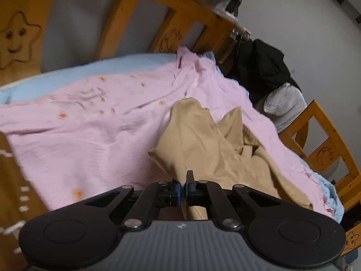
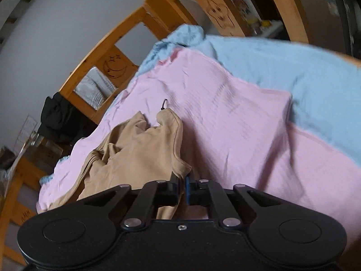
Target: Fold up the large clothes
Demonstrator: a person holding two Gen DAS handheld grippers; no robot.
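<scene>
Both grippers are clenched on the tan garment (image 1: 209,144), the left gripper (image 1: 183,184) and the right gripper (image 2: 183,184) each pinching a near edge whose cloth runs on behind the black fingers and is cut off below. The garment lies crumpled on the pink blanket (image 1: 74,140), its far folds bunched so that its shape is hard to make out. Bare pink stretches far and to the sides, over a blue sheet (image 2: 282,63), up to the wooden bed rails (image 1: 126,13).

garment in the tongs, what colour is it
Tan garment, plain; clearest in the left wrist view.
</scene>
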